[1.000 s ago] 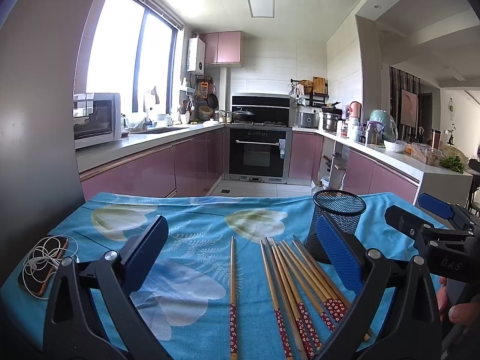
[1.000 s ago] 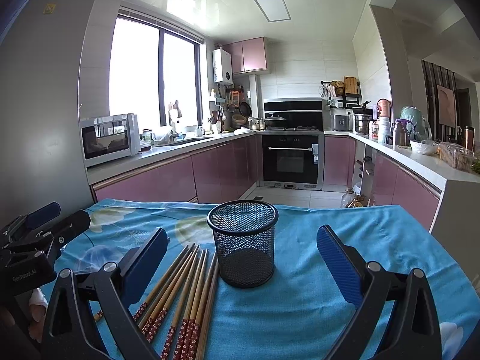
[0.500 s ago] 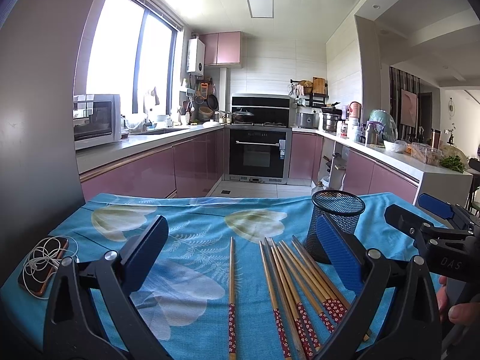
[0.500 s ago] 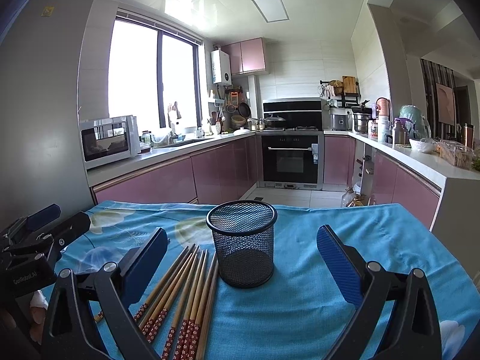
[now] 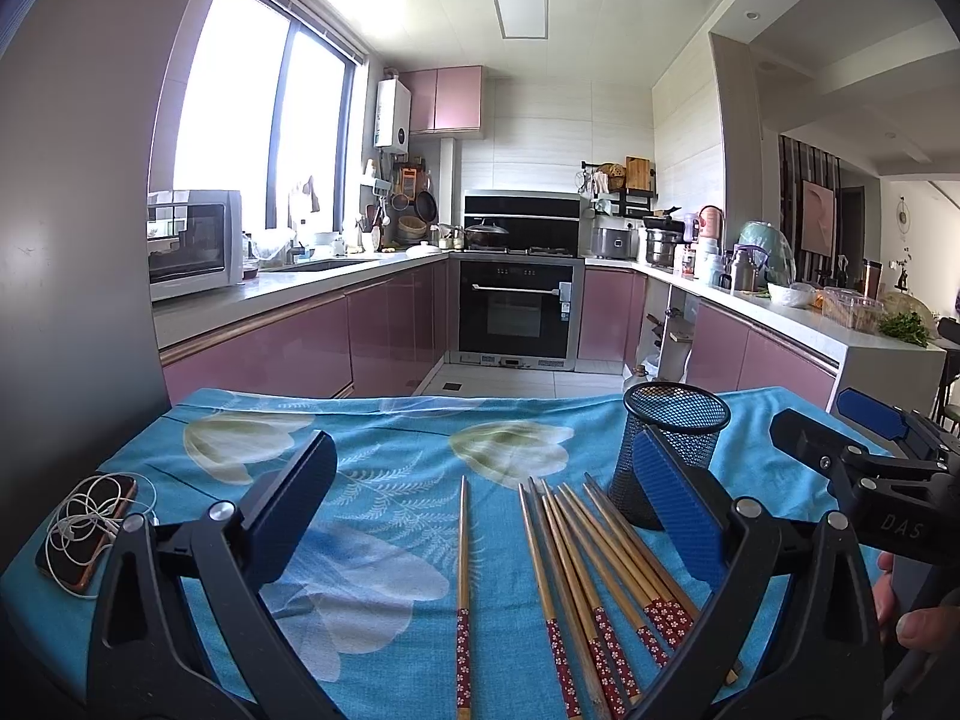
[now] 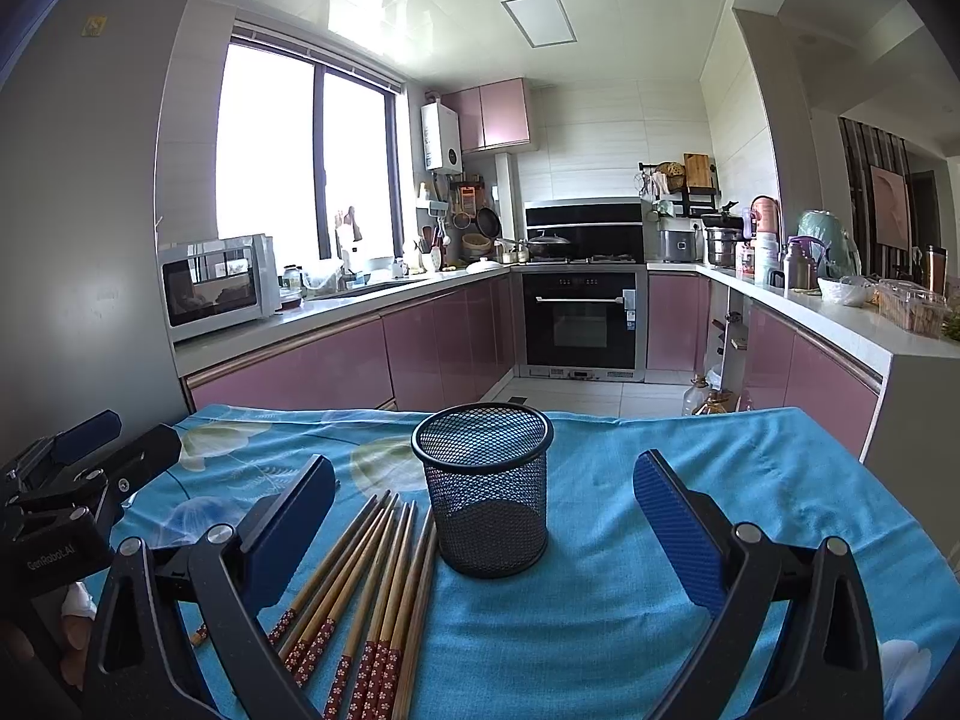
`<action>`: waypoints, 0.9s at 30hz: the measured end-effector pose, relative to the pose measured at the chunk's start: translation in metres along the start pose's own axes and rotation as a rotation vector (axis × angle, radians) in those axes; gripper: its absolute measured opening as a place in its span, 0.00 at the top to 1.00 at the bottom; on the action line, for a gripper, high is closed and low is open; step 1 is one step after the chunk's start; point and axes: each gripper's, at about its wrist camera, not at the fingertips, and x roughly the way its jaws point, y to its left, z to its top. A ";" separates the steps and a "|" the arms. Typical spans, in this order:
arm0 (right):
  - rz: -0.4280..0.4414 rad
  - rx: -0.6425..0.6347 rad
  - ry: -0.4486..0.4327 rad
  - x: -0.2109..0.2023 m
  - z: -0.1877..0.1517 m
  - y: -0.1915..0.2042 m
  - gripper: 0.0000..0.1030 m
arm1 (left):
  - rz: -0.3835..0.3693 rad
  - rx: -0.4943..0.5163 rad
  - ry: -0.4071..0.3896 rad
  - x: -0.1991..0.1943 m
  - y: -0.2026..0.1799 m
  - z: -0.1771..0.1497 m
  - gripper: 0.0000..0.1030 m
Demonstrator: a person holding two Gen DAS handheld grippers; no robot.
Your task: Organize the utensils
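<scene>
A black mesh cup (image 6: 485, 498) stands upright and empty on the blue floral cloth; in the left wrist view the mesh cup (image 5: 672, 450) sits at right. Several wooden chopsticks with red patterned ends (image 5: 600, 576) lie fanned beside it, and one single chopstick (image 5: 462, 588) lies apart to their left. The same bundle of chopsticks (image 6: 366, 588) shows left of the cup in the right wrist view. My left gripper (image 5: 486, 516) is open above the chopsticks, holding nothing. My right gripper (image 6: 480, 516) is open, the cup between its spread fingers.
A phone with white earphones (image 5: 87, 531) lies at the cloth's left edge. The table (image 6: 780, 510) ends ahead, with kitchen floor and pink cabinets (image 6: 336, 360) beyond. Bare cloth lies right of the cup. The other gripper (image 5: 864, 492) and a hand (image 5: 918, 618) show at right.
Both views have crept slightly; the cup and chopsticks lie where they were. Both grippers stay open.
</scene>
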 end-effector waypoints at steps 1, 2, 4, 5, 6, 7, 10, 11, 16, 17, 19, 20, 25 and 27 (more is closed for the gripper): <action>0.000 0.002 -0.001 0.000 0.000 0.000 0.06 | 0.000 0.001 0.000 0.000 0.000 0.000 0.05; 0.000 0.000 0.000 0.000 0.000 0.000 0.06 | 0.000 0.001 0.000 0.000 0.000 0.000 0.05; -0.001 -0.001 -0.001 0.000 0.000 0.000 0.06 | -0.001 0.001 0.002 0.000 0.000 0.000 0.05; -0.001 -0.001 -0.001 0.000 0.000 0.000 0.06 | -0.002 0.000 0.002 0.000 0.000 0.000 0.05; -0.002 0.000 0.000 0.001 0.000 0.000 0.06 | -0.003 0.000 0.002 0.001 0.000 0.000 0.05; -0.002 0.001 -0.001 0.001 0.000 0.000 0.06 | -0.005 -0.001 0.004 0.001 0.000 0.000 0.05; -0.003 0.001 -0.002 0.001 -0.001 0.000 0.06 | -0.006 0.000 0.005 0.002 -0.001 -0.002 0.06; -0.002 0.000 -0.001 0.000 0.000 0.000 0.06 | -0.005 0.002 0.005 0.003 -0.001 -0.002 0.05; -0.003 0.001 -0.006 0.001 -0.001 0.000 0.06 | -0.005 0.001 0.004 0.003 0.000 -0.003 0.05; -0.004 0.001 -0.006 0.001 -0.001 0.000 0.06 | -0.005 0.001 0.003 0.002 0.000 -0.003 0.05; -0.003 0.003 -0.005 0.001 -0.001 0.000 0.06 | -0.004 0.002 0.001 0.003 0.000 -0.004 0.05; -0.003 0.002 -0.007 0.001 -0.001 0.000 0.06 | -0.004 0.002 0.001 0.003 0.000 -0.004 0.05; -0.003 0.002 -0.003 0.002 -0.002 0.001 0.06 | -0.004 0.001 0.001 0.003 0.000 -0.004 0.05; -0.002 0.004 -0.004 0.002 -0.003 0.001 0.06 | -0.003 0.002 0.001 0.003 0.000 -0.004 0.05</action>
